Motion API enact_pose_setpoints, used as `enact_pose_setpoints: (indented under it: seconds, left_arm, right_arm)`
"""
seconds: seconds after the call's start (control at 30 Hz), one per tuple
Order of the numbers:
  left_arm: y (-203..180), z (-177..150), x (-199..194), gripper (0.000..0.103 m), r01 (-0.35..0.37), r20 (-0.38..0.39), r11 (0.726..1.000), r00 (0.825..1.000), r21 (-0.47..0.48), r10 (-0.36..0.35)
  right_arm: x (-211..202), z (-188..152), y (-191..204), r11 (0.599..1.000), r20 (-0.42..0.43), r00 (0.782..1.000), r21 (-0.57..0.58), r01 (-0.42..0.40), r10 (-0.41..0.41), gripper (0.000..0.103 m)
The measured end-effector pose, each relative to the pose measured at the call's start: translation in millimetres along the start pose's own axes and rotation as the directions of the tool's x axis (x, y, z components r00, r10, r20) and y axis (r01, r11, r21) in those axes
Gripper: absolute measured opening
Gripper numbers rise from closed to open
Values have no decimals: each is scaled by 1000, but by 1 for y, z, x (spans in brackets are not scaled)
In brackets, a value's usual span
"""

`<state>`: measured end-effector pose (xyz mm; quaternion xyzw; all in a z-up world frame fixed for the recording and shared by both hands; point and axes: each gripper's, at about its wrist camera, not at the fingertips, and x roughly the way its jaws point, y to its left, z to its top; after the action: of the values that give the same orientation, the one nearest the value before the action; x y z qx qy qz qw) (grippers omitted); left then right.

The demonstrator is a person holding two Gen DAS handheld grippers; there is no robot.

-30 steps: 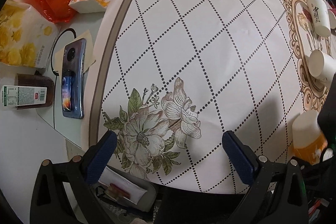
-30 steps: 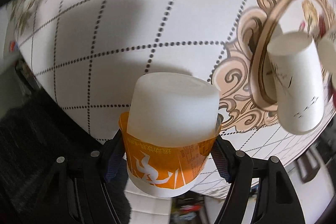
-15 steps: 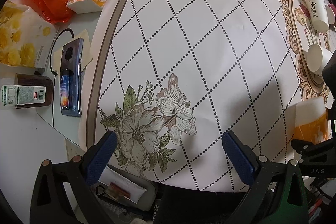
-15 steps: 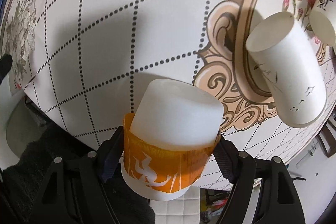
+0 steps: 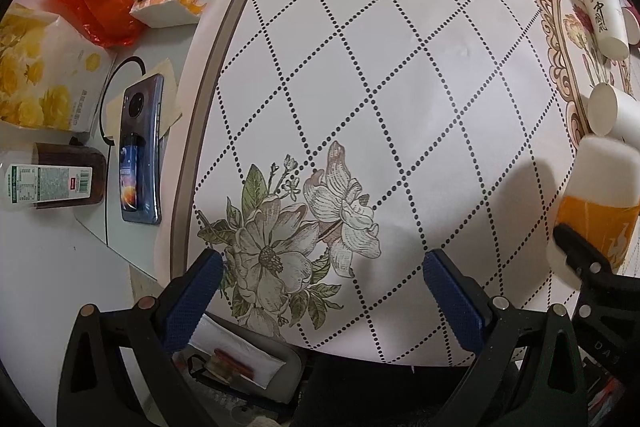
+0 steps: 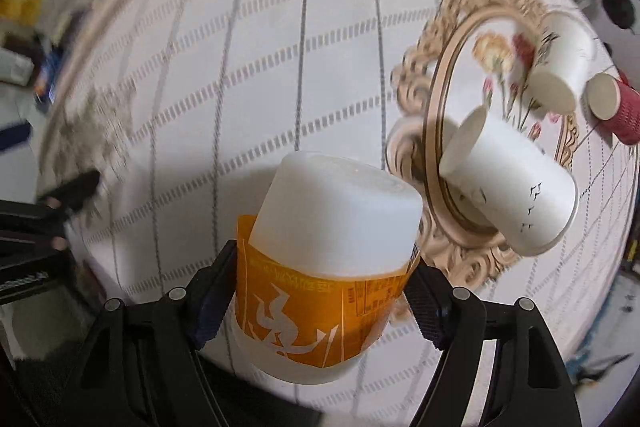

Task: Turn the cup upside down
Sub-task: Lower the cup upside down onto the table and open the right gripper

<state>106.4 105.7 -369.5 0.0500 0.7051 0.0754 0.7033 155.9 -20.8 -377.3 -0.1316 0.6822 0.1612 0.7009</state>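
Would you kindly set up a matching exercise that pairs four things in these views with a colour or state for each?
Things:
1. orange-sleeved cup
2. left tool
3. phone
4. ribbed cup

States:
A. dark red, bottom up on the cloth
B. lying flat beside the round table
C. clamped in the right tool
D. open, with nothing in it

Pairs: 1-C, 2-D, 3-B, 4-A
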Motion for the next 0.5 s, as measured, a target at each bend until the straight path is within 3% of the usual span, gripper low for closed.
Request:
enact_pose_setpoints:
  seconds: [0.07, 0.13, 0.23, 0.37, 0.5]
  left_arm:
    - [1, 0, 2, 103, 1, -2, 1000, 1000, -2, -1]
    - [1, 0, 4, 103, -2, -5, 1000, 1000, -1, 2]
    - [1, -2, 7, 103, -7, -9, 1000, 1000, 8, 7]
    - [-1, -5, 11, 103, -20, -13, 999, 1000, 29, 20]
    - [-6, -9, 12, 103, -22, -10, 998, 1000, 55, 22]
  right_arm:
    - [-8, -10, 4, 1000, 136, 991, 14, 14, -16, 79]
    - [-12, -21, 6, 999, 262, 965, 35, 21, -30, 79]
    - [-10, -43, 7, 997, 380, 923, 74, 29, -55, 79]
    - [-4, -60, 3, 995, 470, 879, 93, 46, -85, 79]
    - [-8, -70, 0, 993, 483, 870, 110, 49, -96, 79]
